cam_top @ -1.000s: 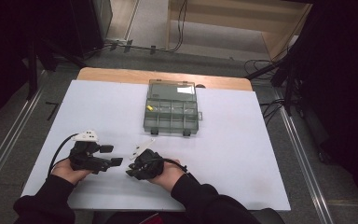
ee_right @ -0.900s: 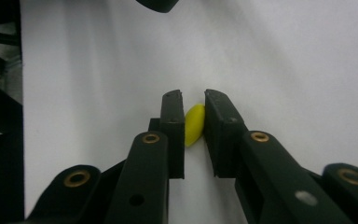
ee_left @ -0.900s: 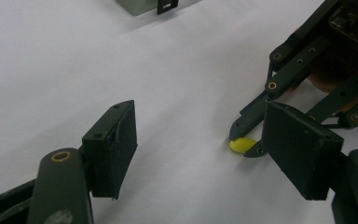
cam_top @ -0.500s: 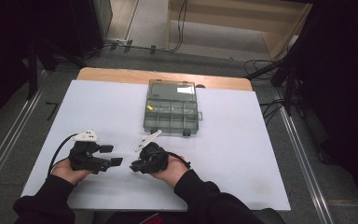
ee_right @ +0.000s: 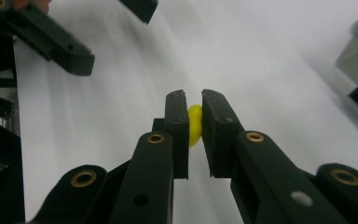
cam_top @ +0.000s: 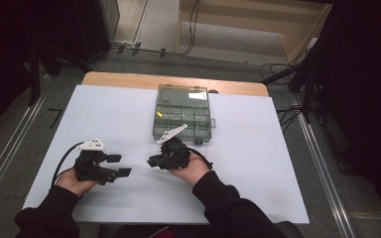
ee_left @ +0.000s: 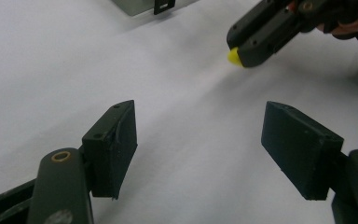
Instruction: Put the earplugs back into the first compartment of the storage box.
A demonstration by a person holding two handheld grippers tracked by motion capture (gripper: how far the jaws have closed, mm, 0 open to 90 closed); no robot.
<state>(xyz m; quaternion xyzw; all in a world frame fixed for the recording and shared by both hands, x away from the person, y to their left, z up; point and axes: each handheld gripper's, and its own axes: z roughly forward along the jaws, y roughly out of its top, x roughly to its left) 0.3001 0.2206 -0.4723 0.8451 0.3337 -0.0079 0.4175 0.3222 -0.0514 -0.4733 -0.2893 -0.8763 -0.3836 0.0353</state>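
While clamped between the two black pads of the right gripper (ee_right: 195,122), small yellow piece (ee_right: 195,122) squeezed at its middle, bulging a little past the pad edges, clear of the sheet below; jaws just been closing, piece between them. Seen from the left gripper view as a yellow bump (ee_left: 233,56) at the tip of the right gripper (ee_left: 242,53), off the white surface with a faint shadow under it. Right hand (cam_top: 191,166) palm up, wrist bent, forearm in a dark sleeve coming in from the bottom edge, right gripper (cam_top: 152,161) pointing left across the sheet towards the other hand, just in front of the near wall of the grey compartment box (cam_top: 182,119). Left hand (cam_top: 77,179) low on the sheet, wrapped round the left gripper (cam_top: 119,165), jaws spread wide with nothing between them, pads (ee_left: 116,140) hovering just above bare white. Both grippers near each other, not touching.

White sheet (cam_top: 258,163) over a wooden table (cam_top: 129,79), wood showing along the far edge. Box with clear lid, divided cells, one yellow piece (cam_top: 159,114) in a far left cell. Grey floor round the table, metal rails at either side, cables (cam_top: 287,111) on the right, dark equipment beyond
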